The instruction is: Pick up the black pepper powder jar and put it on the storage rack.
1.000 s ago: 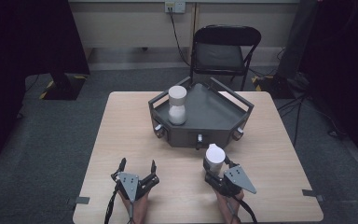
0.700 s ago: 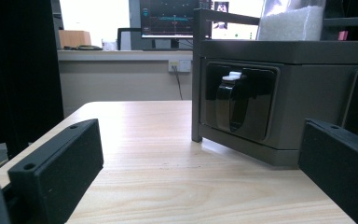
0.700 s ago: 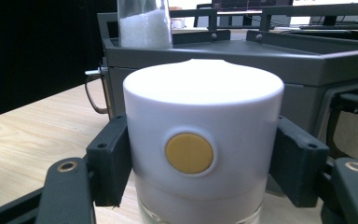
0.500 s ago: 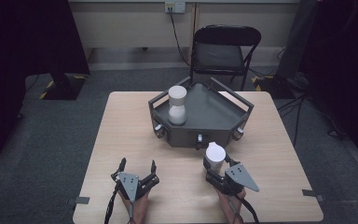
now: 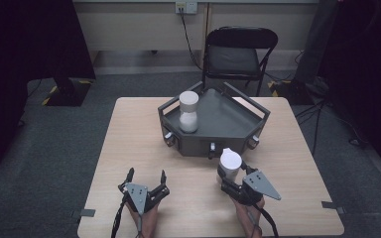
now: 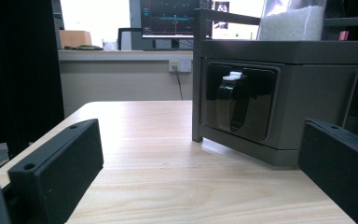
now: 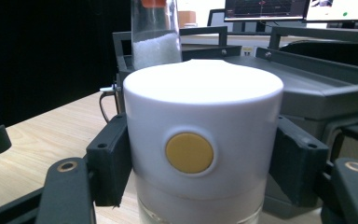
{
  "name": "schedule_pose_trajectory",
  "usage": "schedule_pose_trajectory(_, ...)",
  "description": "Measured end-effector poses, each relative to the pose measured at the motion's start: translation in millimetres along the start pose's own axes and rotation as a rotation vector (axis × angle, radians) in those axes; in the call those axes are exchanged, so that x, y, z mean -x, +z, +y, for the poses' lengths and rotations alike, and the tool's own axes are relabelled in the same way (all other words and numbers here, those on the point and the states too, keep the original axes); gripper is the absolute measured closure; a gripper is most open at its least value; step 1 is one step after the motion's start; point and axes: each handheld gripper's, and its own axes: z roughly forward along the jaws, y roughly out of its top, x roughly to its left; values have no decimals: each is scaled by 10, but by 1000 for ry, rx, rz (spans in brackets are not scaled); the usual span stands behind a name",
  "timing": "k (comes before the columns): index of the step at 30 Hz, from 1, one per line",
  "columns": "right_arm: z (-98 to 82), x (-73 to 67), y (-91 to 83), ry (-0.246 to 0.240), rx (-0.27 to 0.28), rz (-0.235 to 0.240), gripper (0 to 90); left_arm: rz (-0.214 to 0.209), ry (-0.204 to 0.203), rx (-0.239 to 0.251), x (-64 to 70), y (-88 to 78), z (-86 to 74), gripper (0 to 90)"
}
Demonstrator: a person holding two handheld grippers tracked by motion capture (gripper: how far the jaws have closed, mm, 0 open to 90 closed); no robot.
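Gripping white-capped jar (image 7: 203,154) between both jaws, right gripper (image 5: 230,174) holds it upright just in front of grey tray (image 5: 228,121), near its front wall; yellow round button on cap faces gripper camera. Left gripper (image 5: 146,179) low over wooden table (image 5: 129,144), jaws spread wide, nothing between them. Second jar (image 5: 188,112), white granules inside, stands in tray's left corner.

The pale wooden table (image 5: 129,148) looked smooth with faint grain. The dark grey five-sided tray (image 5: 228,119) appeared matt plastic. The white-capped clear jar (image 7: 203,135) had a smooth satin plastic cap. The black gripper jaws looked matt.
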Motion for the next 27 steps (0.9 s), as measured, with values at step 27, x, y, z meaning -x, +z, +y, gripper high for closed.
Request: schedule_pose_trajectory(27,628,486,247,43,-11,89,304,6,0,-1,11,0,1,0)
